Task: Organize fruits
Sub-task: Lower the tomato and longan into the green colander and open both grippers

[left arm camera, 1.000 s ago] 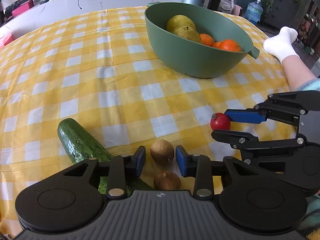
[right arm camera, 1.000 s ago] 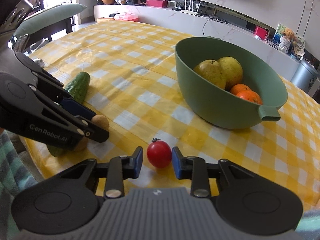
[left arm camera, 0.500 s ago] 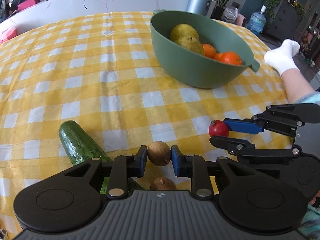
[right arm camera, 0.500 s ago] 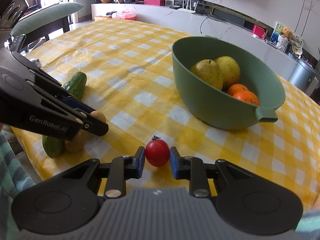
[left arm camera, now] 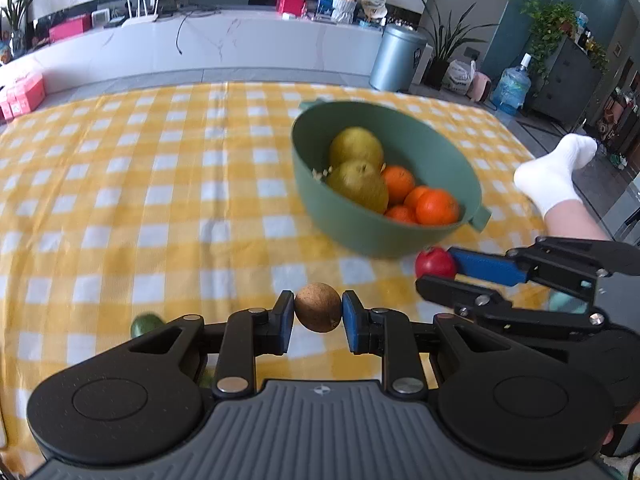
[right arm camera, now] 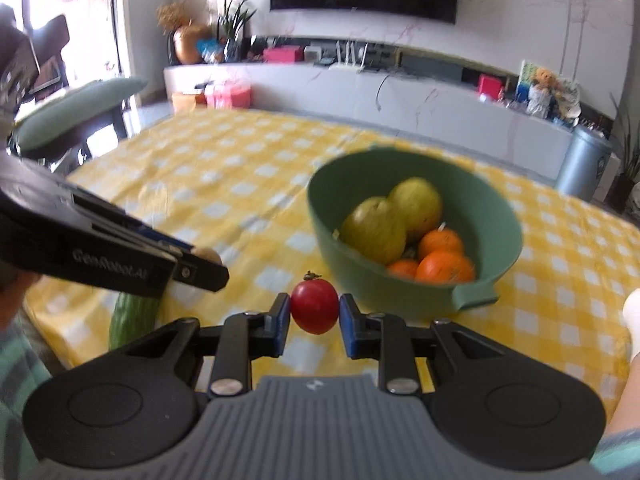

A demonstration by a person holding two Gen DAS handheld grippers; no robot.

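Left view, grip: left hand-held gripper [left arm camera: 318,314] pinches one brown fruit [left arm camera: 318,307] between its pads, lifted off the surface [left arm camera: 120,200], likely bound for the bowl [left arm camera: 360,236] at 1 o'clock.
Left view, count: two pears, about four oranges inside.
Right view, grip: right hand-held gripper [right arm camera: 314,316] clamps one tomato [right arm camera: 314,307]; bowl [right arm camera: 500,216] at 1 o'clock.
Right view, leftover: one cucumber [right arm camera: 132,318] at 9 o'clock.

The left gripper [left arm camera: 318,314] clamped a brown fruit [left arm camera: 318,307]; at two o'clock sat a green bowl [left arm camera: 360,236] of fruit.
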